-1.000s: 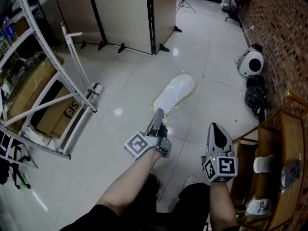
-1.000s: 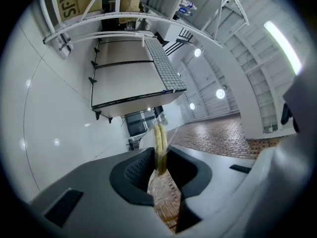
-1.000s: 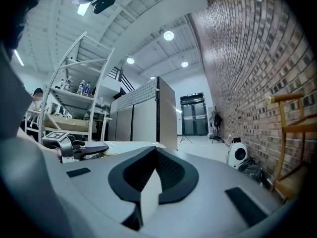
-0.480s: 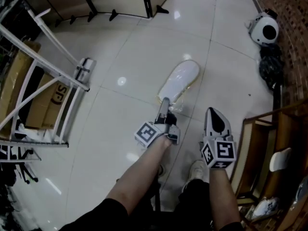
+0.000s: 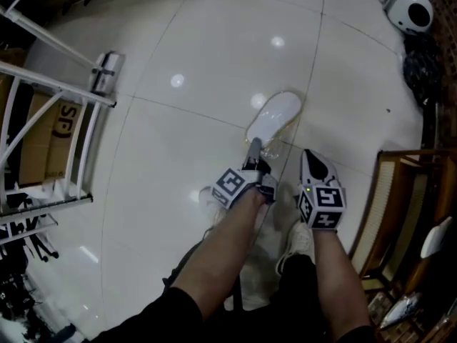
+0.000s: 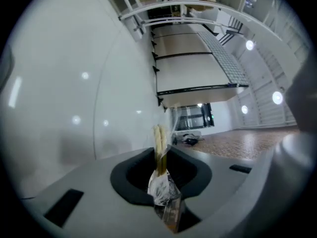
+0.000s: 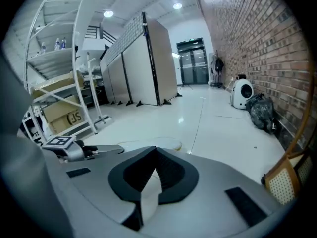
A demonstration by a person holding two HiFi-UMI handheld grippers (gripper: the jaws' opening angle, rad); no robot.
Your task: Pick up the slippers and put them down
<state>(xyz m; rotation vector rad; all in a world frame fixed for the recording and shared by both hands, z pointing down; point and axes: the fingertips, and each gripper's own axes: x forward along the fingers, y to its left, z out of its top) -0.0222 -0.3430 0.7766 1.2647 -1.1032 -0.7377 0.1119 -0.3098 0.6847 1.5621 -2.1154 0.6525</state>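
Note:
A pair of white slippers (image 5: 275, 114) in a clear plastic wrap hangs low over the white tiled floor. My left gripper (image 5: 255, 147) is shut on the near end of the wrap. In the left gripper view the pack shows edge-on as a thin yellowish strip (image 6: 159, 140), with crumpled plastic pinched between the jaws of the left gripper (image 6: 161, 180). Whether the far end touches the floor I cannot tell. My right gripper (image 5: 309, 159) is just to the right, shut and holding nothing. In its own view the right gripper (image 7: 148, 177) points over the slippers (image 7: 158, 144).
A white shelf rack (image 5: 43, 113) with a cardboard box (image 5: 43, 141) stands at the left. A wooden chair (image 5: 400, 191) is close on the right. A round white appliance (image 5: 410, 9) and a black bag (image 5: 421, 66) lie by the brick wall. The person's shoe (image 5: 296, 241) is below the grippers.
Both grippers have sunk toward the floor, the left one carrying the slippers pack down with it. The head view has tipped downward.

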